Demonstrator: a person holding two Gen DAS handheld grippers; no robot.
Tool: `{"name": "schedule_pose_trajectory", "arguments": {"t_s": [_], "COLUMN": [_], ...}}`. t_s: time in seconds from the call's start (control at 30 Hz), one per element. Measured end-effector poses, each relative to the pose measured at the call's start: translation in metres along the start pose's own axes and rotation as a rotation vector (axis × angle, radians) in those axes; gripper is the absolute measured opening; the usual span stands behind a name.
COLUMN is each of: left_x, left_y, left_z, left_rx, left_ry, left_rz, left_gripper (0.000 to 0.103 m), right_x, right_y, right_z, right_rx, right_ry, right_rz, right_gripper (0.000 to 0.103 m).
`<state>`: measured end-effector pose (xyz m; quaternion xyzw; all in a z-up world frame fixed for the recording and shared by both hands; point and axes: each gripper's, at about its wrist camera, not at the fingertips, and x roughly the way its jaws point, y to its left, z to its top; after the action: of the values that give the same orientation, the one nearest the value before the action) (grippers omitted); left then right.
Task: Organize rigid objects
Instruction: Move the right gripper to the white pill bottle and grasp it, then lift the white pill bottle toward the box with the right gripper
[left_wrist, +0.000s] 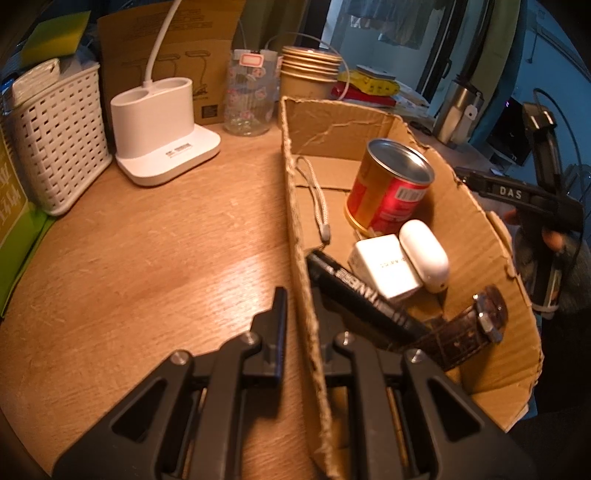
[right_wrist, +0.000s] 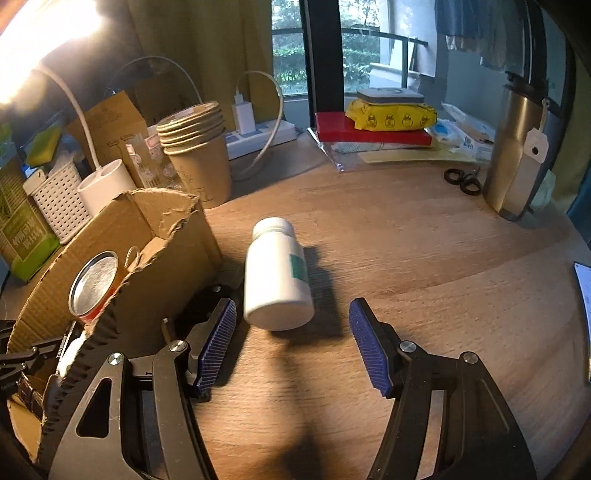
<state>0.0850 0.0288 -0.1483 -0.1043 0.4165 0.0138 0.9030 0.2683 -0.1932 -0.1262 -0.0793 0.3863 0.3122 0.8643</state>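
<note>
The left gripper (left_wrist: 299, 314) was seen clamped on the near wall of the cardboard box (left_wrist: 491, 236), jaws nearly shut with one finger outside and one inside, so the box was being steadied. Inside it, a red can (left_wrist: 388, 188), a white charger (left_wrist: 384, 269), a white earbud case (left_wrist: 424, 254), a black marker (left_wrist: 362, 299) and a brown watch (left_wrist: 476, 325) were already gathered. The white pill bottle (right_wrist: 277, 273) was left lying on its side on the wooden table (right_wrist: 424, 258), just beside the box's outer wall. The right gripper (right_wrist: 291, 332) was held with its blue pads about half open and empty, the bottle's base just ahead of the gap. Trouble was judged likely from the round body: nudged by one pad first, the bottle could be rolled away. The left pad (right_wrist: 218, 343) sat close to the torn cardboard, so the wall could be snagged. A lift too low could knock the bottle on the rim, and the thin pinched wall could be buckled.
</note>
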Motion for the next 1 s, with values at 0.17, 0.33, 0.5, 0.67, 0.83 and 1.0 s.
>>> {"name": "schedule_pose_trajectory", "arguments": {"t_s": [0.17, 0.33, 0.5, 0.67, 0.83, 1.0], "left_x": [0.000, 0.000, 0.000, -0.001, -0.001, -0.001], "left_y": [0.000, 0.001, 0.000, 0.000, 0.000, 0.000], "left_z": [0.000, 0.000, 0.000, -0.001, -0.001, -0.001], "left_rx": [-0.002, -0.008, -0.009, -0.012, -0.012, -0.012], "left_ry": [-0.001, -0.003, -0.003, -0.004, -0.004, -0.004], "left_rz": [0.006, 0.012, 0.014, 0.018, 0.018, 0.018], "left_gripper": [0.012, 0.012, 0.012, 0.012, 0.012, 0.012], "right_x": [0.009, 0.018, 0.031, 0.042, 0.045, 0.044], "right_y": [-0.007, -0.004, 0.000, -0.005, -0.005, -0.007], "right_z": [0.008, 0.016, 0.020, 0.020, 0.019, 0.018], "right_rx": [-0.011, -0.027, -0.035, -0.012, -0.015, -0.006], "right_ry": [0.013, 0.016, 0.032, 0.062, 0.072, 0.066], "right_rz": [0.020, 0.044, 0.043, 0.045, 0.037, 0.042], "right_gripper": [0.067, 0.067, 0.067, 0.067, 0.048, 0.046]}}
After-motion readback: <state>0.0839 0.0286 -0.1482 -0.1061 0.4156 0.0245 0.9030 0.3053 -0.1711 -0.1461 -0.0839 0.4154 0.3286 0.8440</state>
